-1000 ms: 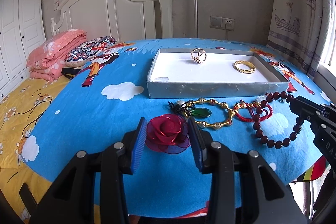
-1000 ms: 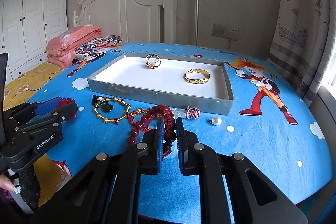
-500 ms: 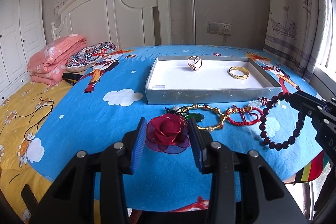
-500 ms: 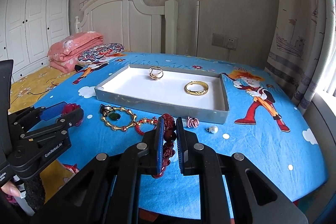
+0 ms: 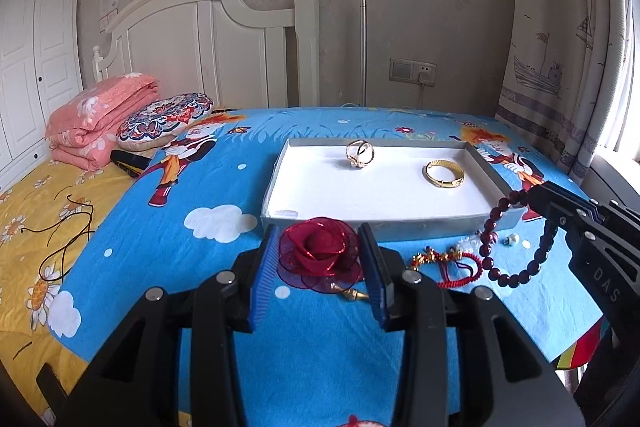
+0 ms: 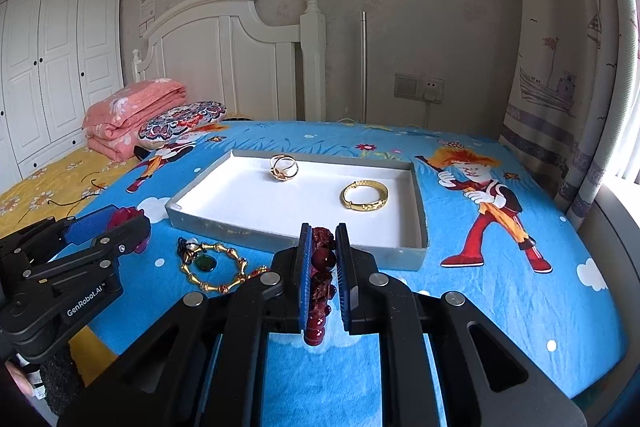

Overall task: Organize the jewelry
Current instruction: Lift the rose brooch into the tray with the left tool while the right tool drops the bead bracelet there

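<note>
Left claw point(image 5: 320, 259) around gauzy red rose point(image 5: 318, 255), petals crinkled, glittery-edged.

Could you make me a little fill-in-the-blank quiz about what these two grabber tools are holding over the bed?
1. The left gripper holds a dark red fabric ____.
2. The right gripper is shut on a dark red ____ bracelet.
3. Inside the shallow grey tray with the white floor lie ____ gold pieces.
4. The gold bamboo-link bracelet with the green stone lies on the ____ cartoon bedsheet.

Missing words: rose; beaded; two; blue
</note>
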